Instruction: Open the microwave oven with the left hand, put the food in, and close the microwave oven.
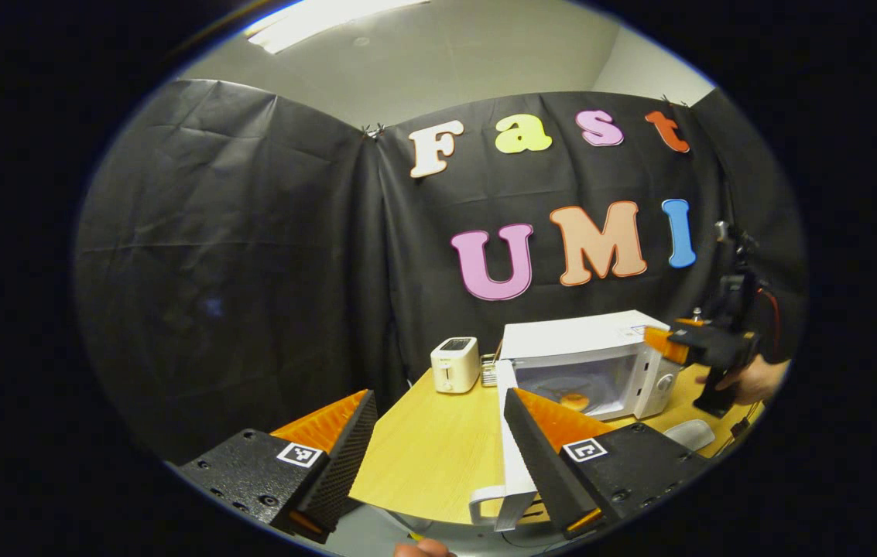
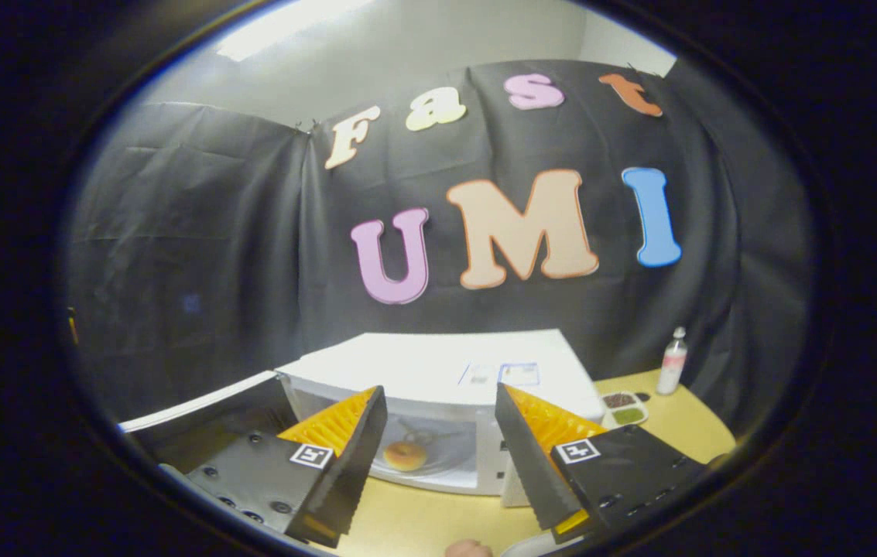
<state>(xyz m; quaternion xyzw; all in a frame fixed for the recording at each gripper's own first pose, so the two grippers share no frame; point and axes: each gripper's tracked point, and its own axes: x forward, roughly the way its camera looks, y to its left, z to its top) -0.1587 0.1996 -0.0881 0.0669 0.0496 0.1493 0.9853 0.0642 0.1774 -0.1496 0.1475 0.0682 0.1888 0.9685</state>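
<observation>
The white microwave stands on the wooden table with its door swung wide open toward me. A round, golden piece of food lies inside on the glass turntable. My left gripper is open, and its right finger sits close beside the door's edge; I cannot tell if they touch. In the right gripper view, the right gripper is open and empty just in front of the microwave, with the food visible between its fingers and the door at the left. The left gripper view shows the right gripper held by a hand at the oven's right.
A white toaster and a small rack stand left of the microwave at the back. A pale flat object lies on the table at the right. Right of the oven are a divided dish and a bottle.
</observation>
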